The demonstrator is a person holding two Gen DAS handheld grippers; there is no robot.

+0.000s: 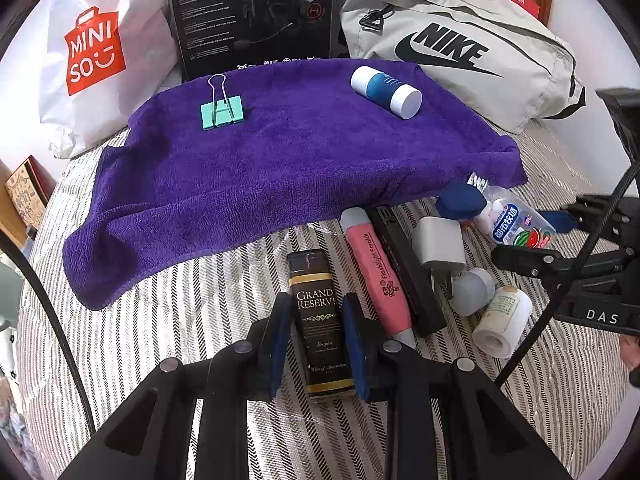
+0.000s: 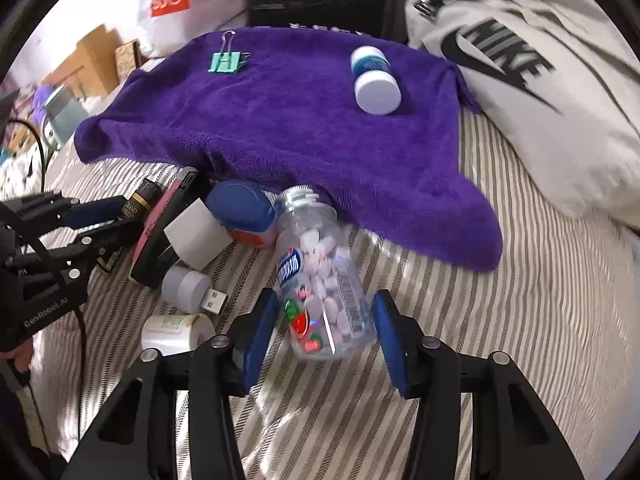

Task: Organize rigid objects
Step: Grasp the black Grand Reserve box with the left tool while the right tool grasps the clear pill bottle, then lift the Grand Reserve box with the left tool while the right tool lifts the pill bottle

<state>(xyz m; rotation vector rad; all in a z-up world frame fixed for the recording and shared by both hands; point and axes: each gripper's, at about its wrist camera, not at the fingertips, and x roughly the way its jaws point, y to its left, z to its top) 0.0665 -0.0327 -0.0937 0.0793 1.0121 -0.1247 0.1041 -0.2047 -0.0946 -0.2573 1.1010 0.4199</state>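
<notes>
A black Grand Reserve box (image 1: pixel 318 280) lies on the striped bedcover, and my left gripper (image 1: pixel 318 304) is shut on its sides. A clear bottle of tablets (image 2: pixel 320 264) lies with its open neck toward the purple towel (image 2: pixel 280 112); my right gripper (image 2: pixel 324 300) is shut on its lower half. On the towel rest a mint binder clip (image 1: pixel 222 111) and a blue and white cylinder (image 1: pixel 386 91). Between the grippers lie a pink highlighter (image 1: pixel 376 272), a black stapler (image 1: pixel 408 272), a white charger (image 1: pixel 440 246), a grey USB plug (image 2: pixel 188 286), a tape roll (image 1: pixel 502 322) and a blue cap (image 2: pixel 244 210).
Behind the towel stand a Miniso bag (image 1: pixel 92 52), a black headset box (image 1: pixel 252 12) and a grey Nike bag (image 1: pixel 460 48). The striped bedcover (image 2: pixel 520 320) stretches to the right of the bottle. A hand shows at the right edge (image 1: pixel 628 348).
</notes>
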